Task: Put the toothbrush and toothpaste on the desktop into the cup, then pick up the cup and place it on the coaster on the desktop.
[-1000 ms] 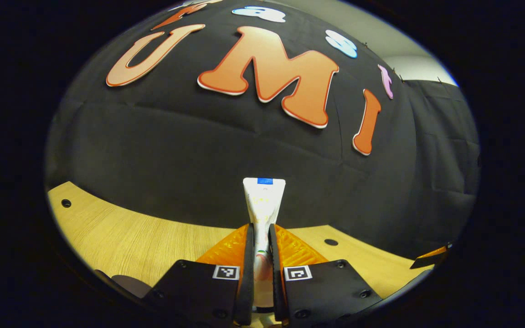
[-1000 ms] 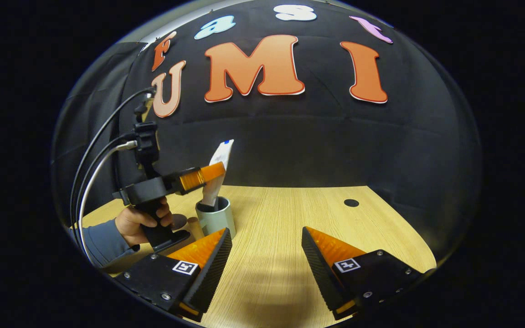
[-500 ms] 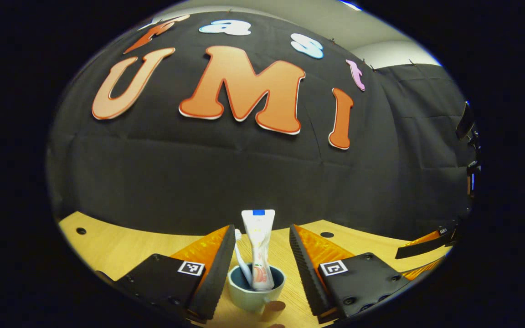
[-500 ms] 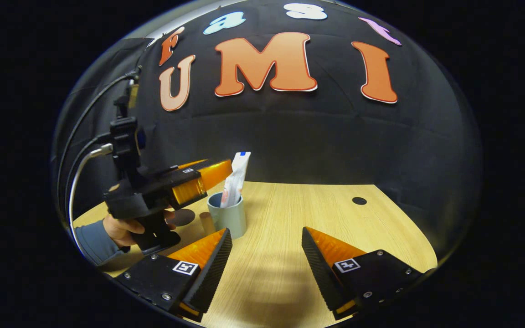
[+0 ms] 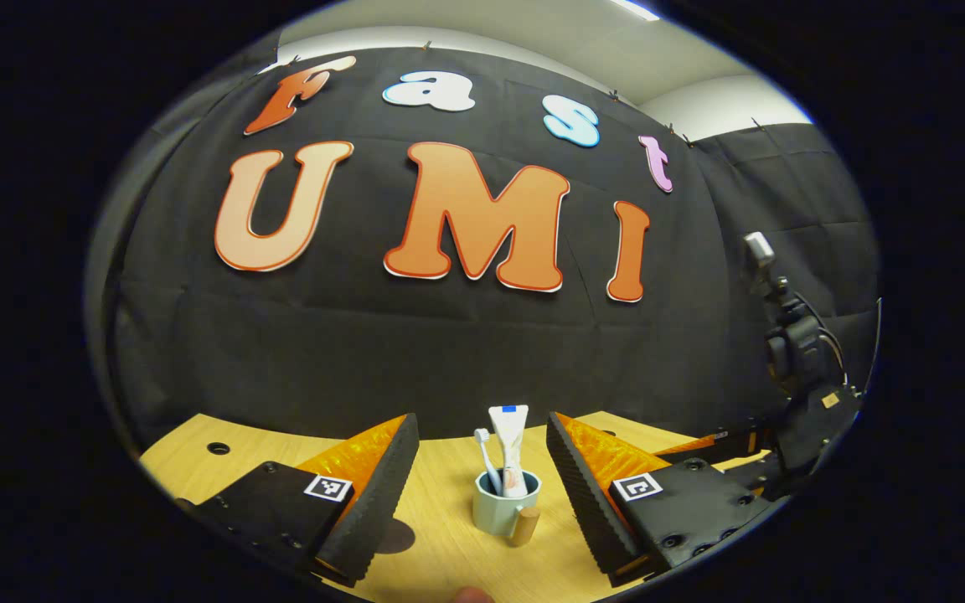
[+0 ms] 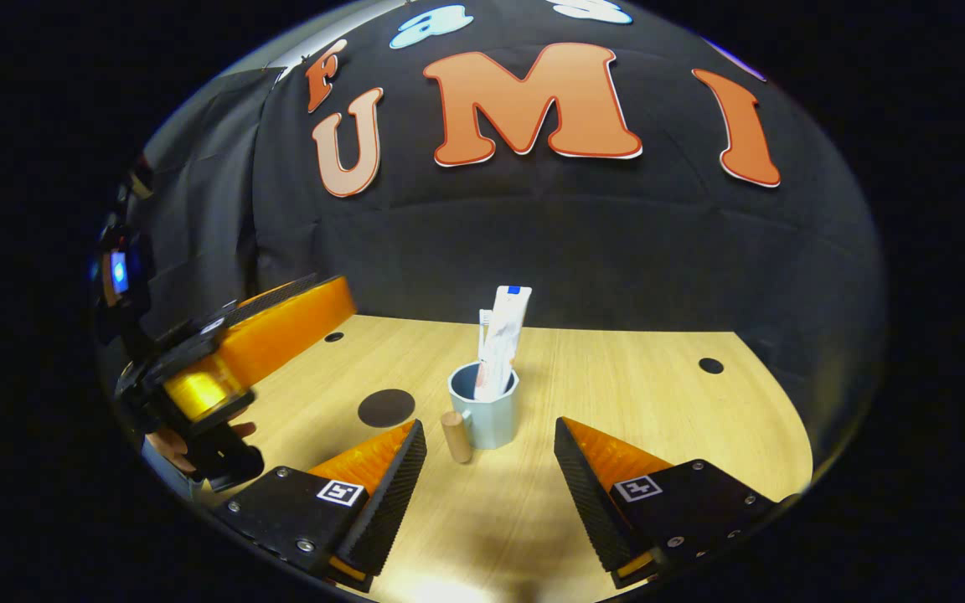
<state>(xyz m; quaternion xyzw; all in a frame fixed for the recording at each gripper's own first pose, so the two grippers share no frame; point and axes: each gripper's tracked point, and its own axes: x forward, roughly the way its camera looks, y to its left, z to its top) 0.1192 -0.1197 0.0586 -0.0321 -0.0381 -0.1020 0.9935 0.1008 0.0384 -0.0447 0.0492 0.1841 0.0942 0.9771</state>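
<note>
A pale blue cup (image 6: 487,414) with a wooden handle (image 6: 455,436) stands on the wooden desktop (image 6: 616,385). A white toothpaste tube (image 6: 502,339) and a toothbrush (image 6: 484,328) stand upright in it. The same cup (image 5: 499,507), tube (image 5: 510,448) and toothbrush (image 5: 487,456) show in the left gripper view. My left gripper (image 5: 482,477) is open, pulled back from the cup; it also appears as the left gripper (image 6: 231,352) at the left of the right gripper view. My right gripper (image 6: 489,456) is open just in front of the cup, holding nothing. A dark round coaster (image 6: 386,407) lies left of the cup.
Round holes (image 6: 710,365) sit in the desktop near the back. The black cloth wall stands close behind the desk. A hand (image 6: 189,444) holds the left gripper at the desk's left edge. The other gripper (image 5: 784,419) shows at the right of the left gripper view.
My left gripper let go of the toothpaste tube, which now stands in the cup, and drew back to the left. My right gripper moved closer to the cup.
</note>
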